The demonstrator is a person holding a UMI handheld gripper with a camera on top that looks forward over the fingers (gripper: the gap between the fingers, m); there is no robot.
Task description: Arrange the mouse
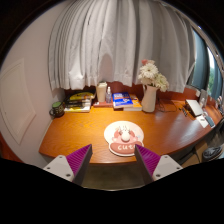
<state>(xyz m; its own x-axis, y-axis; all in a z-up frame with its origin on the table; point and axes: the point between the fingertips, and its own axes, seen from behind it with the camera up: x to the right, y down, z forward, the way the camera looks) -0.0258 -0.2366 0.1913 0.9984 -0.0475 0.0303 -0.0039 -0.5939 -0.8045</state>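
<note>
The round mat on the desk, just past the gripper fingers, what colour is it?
The round mat is pale pink with red markings, seen in the gripper view.

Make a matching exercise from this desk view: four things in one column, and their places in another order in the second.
Things:
1. round mat
2. vase of flowers
3. blue book
4. claw

Places:
A. at the back of the desk, beside the flowers
B. on the desk just ahead of the fingers
C. open, over the desk's near edge, holding nothing
D. standing at the back, before the curtain

Pairs: 1-B, 2-D, 3-A, 4-C
</note>
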